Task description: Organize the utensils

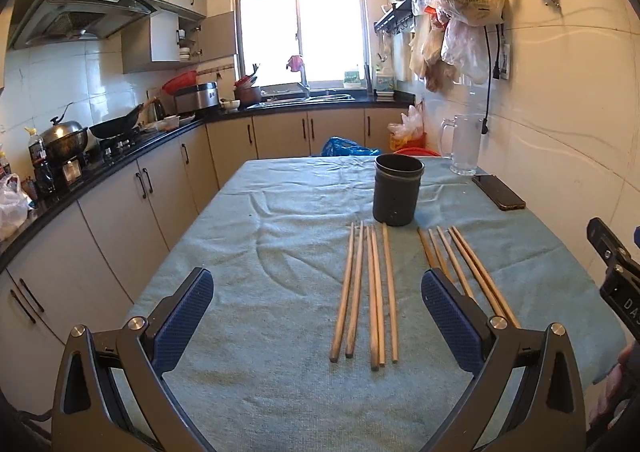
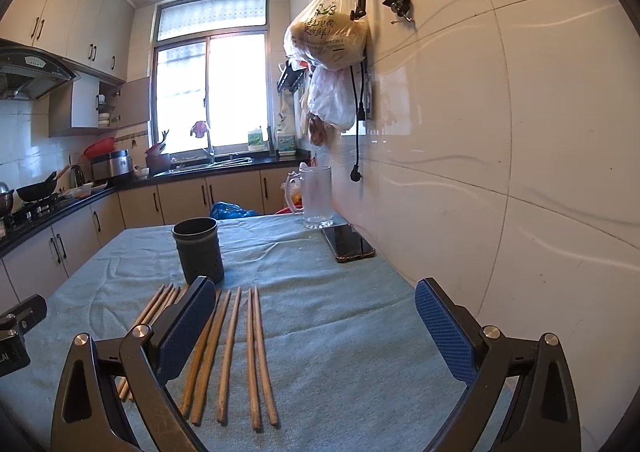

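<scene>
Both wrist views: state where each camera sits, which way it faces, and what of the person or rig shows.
Left wrist: above the table's near end, facing the window; the open left gripper frames five chopsticks, with the other gripper at the right edge.
Right wrist: further right, beside the tiled wall; the open right gripper shows.
Shared: dark cup, phone, glass mug.
</scene>
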`<state>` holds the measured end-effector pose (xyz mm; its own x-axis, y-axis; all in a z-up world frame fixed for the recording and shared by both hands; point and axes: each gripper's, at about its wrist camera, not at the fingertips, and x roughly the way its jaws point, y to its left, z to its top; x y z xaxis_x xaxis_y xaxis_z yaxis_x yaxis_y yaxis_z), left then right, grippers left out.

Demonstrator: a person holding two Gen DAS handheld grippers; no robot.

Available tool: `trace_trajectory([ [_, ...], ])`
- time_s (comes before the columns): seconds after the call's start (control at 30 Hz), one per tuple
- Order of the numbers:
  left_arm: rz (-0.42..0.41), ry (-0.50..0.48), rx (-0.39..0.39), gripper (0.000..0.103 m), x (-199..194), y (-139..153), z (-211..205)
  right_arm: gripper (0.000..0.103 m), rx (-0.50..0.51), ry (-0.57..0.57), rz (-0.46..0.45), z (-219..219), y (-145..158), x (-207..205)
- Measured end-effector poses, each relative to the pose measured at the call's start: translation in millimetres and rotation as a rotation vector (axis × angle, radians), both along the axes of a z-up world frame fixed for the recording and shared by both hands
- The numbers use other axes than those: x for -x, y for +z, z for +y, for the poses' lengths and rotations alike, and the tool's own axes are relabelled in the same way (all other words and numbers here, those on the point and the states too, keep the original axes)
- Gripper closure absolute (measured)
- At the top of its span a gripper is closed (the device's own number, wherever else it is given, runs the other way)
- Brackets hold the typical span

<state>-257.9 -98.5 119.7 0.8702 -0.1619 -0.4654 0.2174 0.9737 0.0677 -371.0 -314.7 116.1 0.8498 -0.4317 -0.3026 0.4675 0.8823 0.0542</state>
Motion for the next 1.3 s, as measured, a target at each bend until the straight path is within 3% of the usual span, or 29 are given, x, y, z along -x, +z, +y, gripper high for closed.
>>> trace_trajectory([
  [0.2, -0.001, -0.010, -0.006, 0.000, 1.0, -1.6, -0.5, 0.001, -0.010, -0.004, 0.015, 0.5, -3.1, -3.5],
  [0.77, 0.093, -0.016, -0.012, 0.000, -24.8, -24.5, 0.0, 0.001, -0.050, 0.025, 0.100, -1.7, -22.0, -29.2],
  [1.03, 0.166, -0.003, -0.009, 0.000, -47.7, -38.4, 4.1, 0.001, -0.066, 0.032, 0.154, -6.2, -34.8, -43.9],
  [1.3, 0.184, -0.004, -0.047, 0.000, -80.7, -37.6, 22.5, 0.001, -0.048, 0.063, 0.224, -13.6, -42.0, -63.8],
])
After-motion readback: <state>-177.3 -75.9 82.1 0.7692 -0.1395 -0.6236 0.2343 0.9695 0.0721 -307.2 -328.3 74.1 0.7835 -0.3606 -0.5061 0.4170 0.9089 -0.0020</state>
